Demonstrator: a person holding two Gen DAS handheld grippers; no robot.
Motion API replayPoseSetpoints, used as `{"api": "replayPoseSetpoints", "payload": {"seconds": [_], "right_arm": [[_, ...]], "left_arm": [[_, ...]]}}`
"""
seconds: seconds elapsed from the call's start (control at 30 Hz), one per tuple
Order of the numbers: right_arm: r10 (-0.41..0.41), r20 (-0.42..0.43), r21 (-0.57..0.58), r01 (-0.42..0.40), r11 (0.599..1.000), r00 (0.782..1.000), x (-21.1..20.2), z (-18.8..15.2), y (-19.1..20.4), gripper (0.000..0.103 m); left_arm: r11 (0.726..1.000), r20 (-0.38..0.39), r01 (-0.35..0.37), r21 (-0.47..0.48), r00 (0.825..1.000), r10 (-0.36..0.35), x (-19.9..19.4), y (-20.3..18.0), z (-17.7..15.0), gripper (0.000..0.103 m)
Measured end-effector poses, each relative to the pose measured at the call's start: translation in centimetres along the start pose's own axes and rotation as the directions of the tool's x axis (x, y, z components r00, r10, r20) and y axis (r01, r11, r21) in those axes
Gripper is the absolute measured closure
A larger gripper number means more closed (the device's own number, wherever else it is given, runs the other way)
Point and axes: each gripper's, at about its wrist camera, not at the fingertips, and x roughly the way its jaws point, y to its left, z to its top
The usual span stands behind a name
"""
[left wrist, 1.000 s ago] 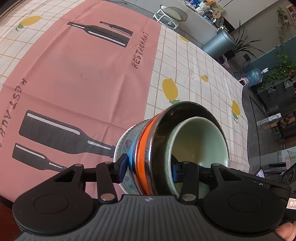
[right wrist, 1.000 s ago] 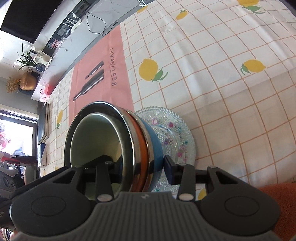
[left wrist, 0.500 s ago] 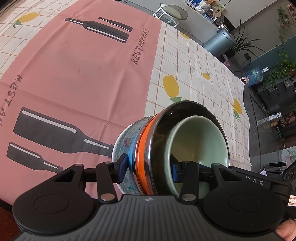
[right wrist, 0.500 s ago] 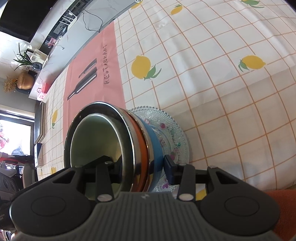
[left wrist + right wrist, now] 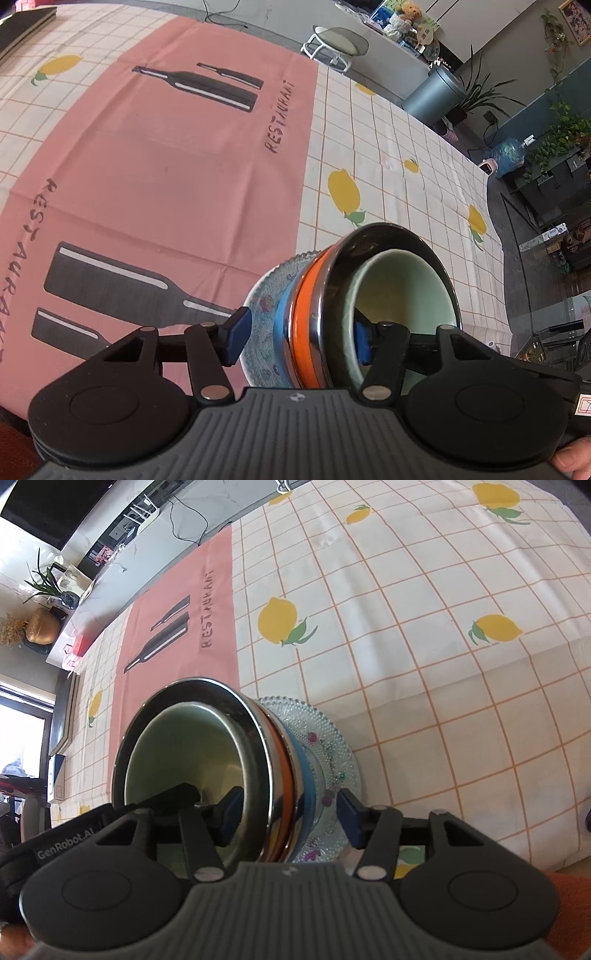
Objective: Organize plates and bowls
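Glass plate (image 5: pixel 334 738) lies on the table (image 5: pixel 424 590) near its edge, where the pink runner (image 5: pixel 147 155) ends. On it sits a steel bowl (image 5: pixel 369 236) with orange and blue bands, a pale green bowl (image 5: pixel 402 288) nested inside. Left gripper (image 5: pixel 299 332) and right gripper (image 5: pixel 288 812) straddle opposite walls of the stack; both jaws have just been opening, pads clear of it.

1 glass plate (image 5: pixel 332 738), 4 nested bowls (image 5: pixel 402 295), 2 hand-held grippers.
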Motion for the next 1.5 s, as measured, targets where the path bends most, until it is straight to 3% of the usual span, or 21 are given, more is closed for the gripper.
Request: {"api": "replayPoseSetpoints", "payload": {"seconds": [0.27,0.47,0.57,0.73,0.9,1.03,1.17,1.33,1.4,1.5], "right_arm": [[-0.045,0.087,-0.077,0.052,0.996,0.995,-2.3,-0.6,1.4,0.042],[-0.082,0.240,-0.203,0.132,0.970,0.967,-5.8,-2.4,4.1,0.039],[-0.084,0.333,-0.269,0.180,0.946,0.939,-7.8,-3.9,5.7,0.037],[-0.047,0.463,-0.353,0.233,0.906,0.885,-11.2,-6.9,7.8,0.034],[0.033,0.539,-0.402,0.223,0.888,0.841,-13.9,-10.2,9.1,0.032],[0.081,0.574,-0.413,0.202,0.888,0.815,-15.6,-12.8,9.8,0.032],[0.089,0.613,-0.407,0.217,0.888,0.785,-16.7,-15.3,10.0,0.032],[0.109,0.641,-0.407,0.217,0.887,0.759,-17.1,-18.3,10.1,0.030],[0.113,0.651,-0.413,0.225,0.882,0.750,-17.0,-19.3,10.2,0.027],[0.116,0.664,-0.422,0.241,0.874,0.739,-16.7,-20.6,10.2,0.026]], "left_arm": [[0.997,0.091,-0.002,0.075,0.996,-0.005,-3.5,-0.6,-0.3,0.035],[0.974,0.248,-0.089,0.209,0.968,0.035,-8.1,-1.8,-1.7,0.035],[0.950,0.343,-0.165,0.265,0.937,0.067,-10.4,-2.3,-2.8,0.035],[0.919,0.502,-0.258,0.297,0.861,0.080,-14.1,-2.6,-5.2,0.035],[0.897,0.617,-0.331,0.294,0.782,0.087,-17.2,-2.7,-7.5,0.035],[0.886,0.677,-0.361,0.290,0.732,0.077,-19.0,-2.6,-9.0,0.035],[0.901,0.695,-0.338,0.271,0.717,0.060,-20.3,-2.1,-10.1,0.035],[0.893,0.734,-0.372,0.252,0.675,0.074,-21.3,-1.4,-11.8,0.035],[0.893,0.732,-0.375,0.250,0.677,0.080,-21.2,-1.3,-12.2,0.035],[0.902,0.701,-0.356,0.243,0.707,0.090,-20.6,-0.5,-12.5,0.032]]}}
